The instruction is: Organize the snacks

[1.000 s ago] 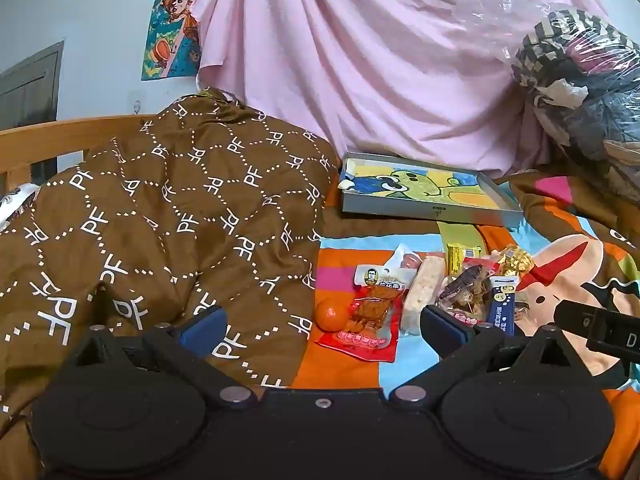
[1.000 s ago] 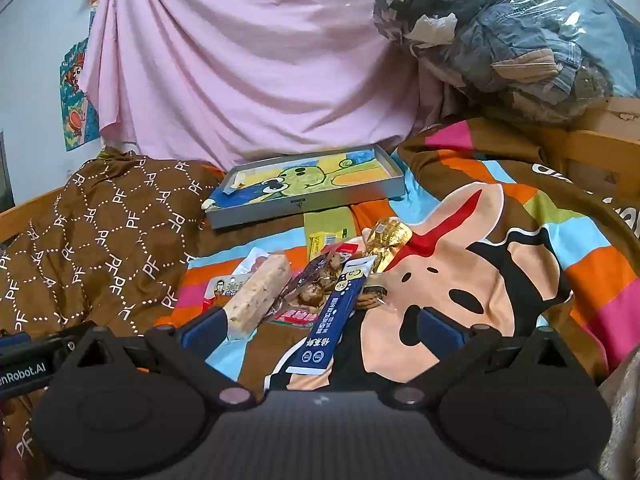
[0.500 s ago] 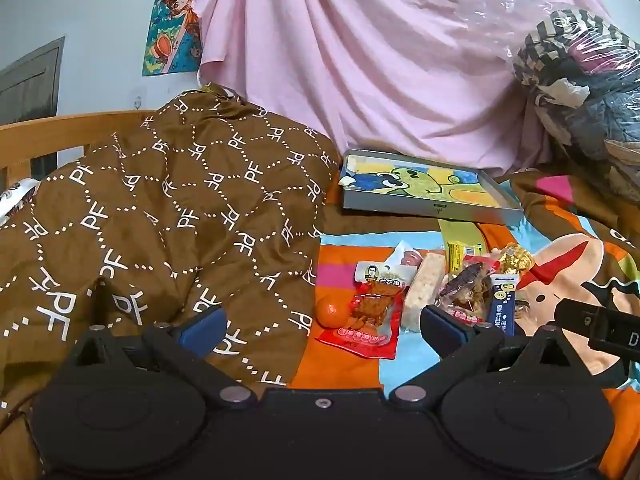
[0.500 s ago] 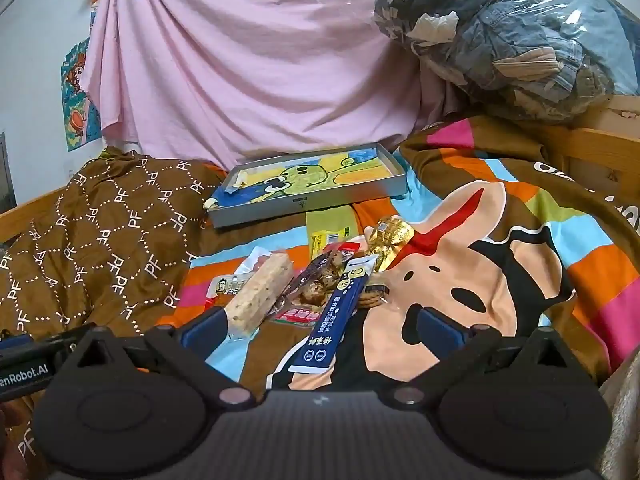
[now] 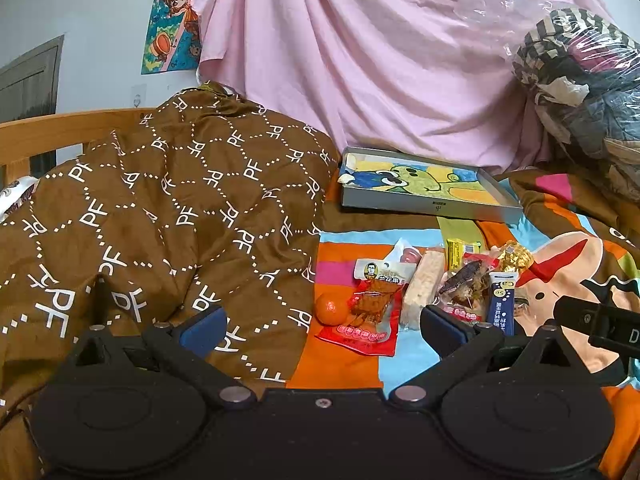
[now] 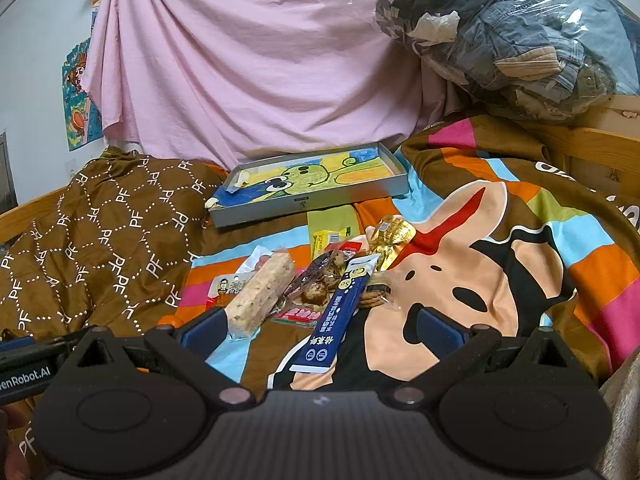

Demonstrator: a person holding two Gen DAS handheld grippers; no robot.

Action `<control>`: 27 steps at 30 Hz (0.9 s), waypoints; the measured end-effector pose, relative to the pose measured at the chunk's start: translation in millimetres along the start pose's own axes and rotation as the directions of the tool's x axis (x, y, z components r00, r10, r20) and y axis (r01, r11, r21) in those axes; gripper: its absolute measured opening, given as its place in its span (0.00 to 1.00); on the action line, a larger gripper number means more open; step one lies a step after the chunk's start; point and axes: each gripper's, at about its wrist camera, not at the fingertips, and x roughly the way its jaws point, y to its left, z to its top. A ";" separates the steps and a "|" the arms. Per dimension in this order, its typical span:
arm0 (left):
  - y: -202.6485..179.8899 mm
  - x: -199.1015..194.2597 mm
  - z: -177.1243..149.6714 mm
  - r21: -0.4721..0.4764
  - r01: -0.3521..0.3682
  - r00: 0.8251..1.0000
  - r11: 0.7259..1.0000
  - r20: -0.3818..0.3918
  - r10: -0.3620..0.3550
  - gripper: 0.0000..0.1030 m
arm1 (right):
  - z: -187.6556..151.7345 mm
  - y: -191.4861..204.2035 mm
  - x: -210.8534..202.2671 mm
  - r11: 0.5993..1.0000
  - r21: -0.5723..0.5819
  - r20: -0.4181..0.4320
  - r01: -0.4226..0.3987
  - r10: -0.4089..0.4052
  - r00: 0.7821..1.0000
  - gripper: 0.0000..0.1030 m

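A pile of snacks lies on the striped bedspread: a small orange (image 5: 331,312), a red jerky packet (image 5: 370,312), a pale cereal bar (image 5: 425,280) (image 6: 262,292), a clear pack of brown snacks (image 6: 320,280), a blue stick pack (image 5: 502,300) (image 6: 342,312), a yellow bar (image 6: 330,238) and a gold wrapper (image 6: 390,236). A shallow grey box (image 5: 424,205) (image 6: 308,202) with a cartoon picture inside lies behind them. My left gripper (image 5: 320,326) is open and empty, short of the orange. My right gripper (image 6: 320,326) is open and empty, over the blue stick's near end.
A brown patterned quilt (image 5: 160,208) is heaped at the left against a wooden bed rail (image 5: 60,132). A pink sheet (image 6: 248,60) hangs behind. A plastic bag of clothes (image 6: 520,28) sits at the back right on a cardboard box.
Both views have shifted only slightly; the snacks sit a touch lower in the left wrist view. Nothing was grasped or moved.
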 end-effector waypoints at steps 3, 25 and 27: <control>-0.1 -0.1 0.0 0.000 -0.001 1.000 1.000 0.000 0.001 0.99 | -0.1 0.2 0.0 1.000 0.000 0.000 0.000 0.000 1.000 1.00; 0.0 0.0 0.0 -0.002 -0.001 1.000 1.000 0.000 0.001 0.99 | 0.7 0.6 -1.9 1.000 0.005 -0.003 -0.001 0.001 1.000 1.00; 0.0 0.2 -0.3 -0.002 0.000 1.000 1.000 0.000 0.000 0.99 | 0.8 0.4 -1.8 1.000 0.005 -0.003 -0.001 0.001 1.000 1.00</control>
